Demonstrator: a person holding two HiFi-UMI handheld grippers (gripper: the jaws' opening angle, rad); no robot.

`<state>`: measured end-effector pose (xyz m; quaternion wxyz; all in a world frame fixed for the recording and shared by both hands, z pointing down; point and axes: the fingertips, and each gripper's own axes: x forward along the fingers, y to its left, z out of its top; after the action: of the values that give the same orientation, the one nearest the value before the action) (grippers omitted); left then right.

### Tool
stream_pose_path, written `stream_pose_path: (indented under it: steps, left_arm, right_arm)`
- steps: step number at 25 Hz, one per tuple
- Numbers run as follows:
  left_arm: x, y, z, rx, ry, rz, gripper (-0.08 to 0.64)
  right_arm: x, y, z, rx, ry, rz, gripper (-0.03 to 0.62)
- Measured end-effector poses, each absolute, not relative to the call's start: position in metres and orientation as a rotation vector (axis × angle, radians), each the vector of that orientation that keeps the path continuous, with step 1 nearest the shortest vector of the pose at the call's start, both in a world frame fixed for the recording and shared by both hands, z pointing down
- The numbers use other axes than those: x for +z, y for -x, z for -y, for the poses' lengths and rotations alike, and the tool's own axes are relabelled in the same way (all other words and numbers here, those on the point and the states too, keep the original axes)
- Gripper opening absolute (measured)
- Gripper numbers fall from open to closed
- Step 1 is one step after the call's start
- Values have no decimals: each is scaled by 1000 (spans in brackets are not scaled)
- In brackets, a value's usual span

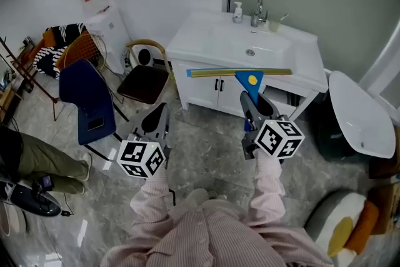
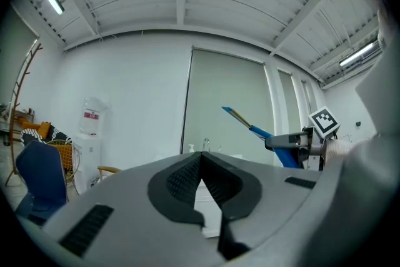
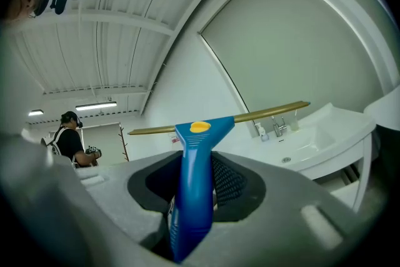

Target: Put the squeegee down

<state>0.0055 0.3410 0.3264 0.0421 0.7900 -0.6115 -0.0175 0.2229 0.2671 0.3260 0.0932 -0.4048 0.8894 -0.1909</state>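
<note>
Grey marbled floor runs up to a white vanity with a basin and a tap, set against a pale wall. The squeegee is in the air just in front of the vanity's edge. Its brass-coloured blade lies crosswise and roughly level, and its blue handle runs back into the right gripper. In the right gripper view the handle fills the gap, with both ribbed pads clamped against its sides. The left gripper hangs lower and to the side, well apart from the squeegee. Its jaws are pressed together at the tips with nothing between them.

The task looks to be at the carrying stage, since the squeegee rests on no surface. The next move probably calls for picking a free spot, likely the bare counter beside the basin. The right gripper would then lower the tool until blade and handle bear on it. Only then would the jaws part and draw straight back without dragging the handle.
</note>
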Motion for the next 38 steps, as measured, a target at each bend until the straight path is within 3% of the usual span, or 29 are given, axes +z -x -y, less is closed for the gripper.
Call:
stream_pose_path:
  steps: [15,38]
  left_arm:
    - [342,19,-308,-86,-2351,1896,2]
    - [341,116,-87,-139,-2394,1793,2]
  right_arm:
    - [340,-196,-227,-591,1140,-2684,132]
    - [353,-104,-26,-646,1247,-2664,132]
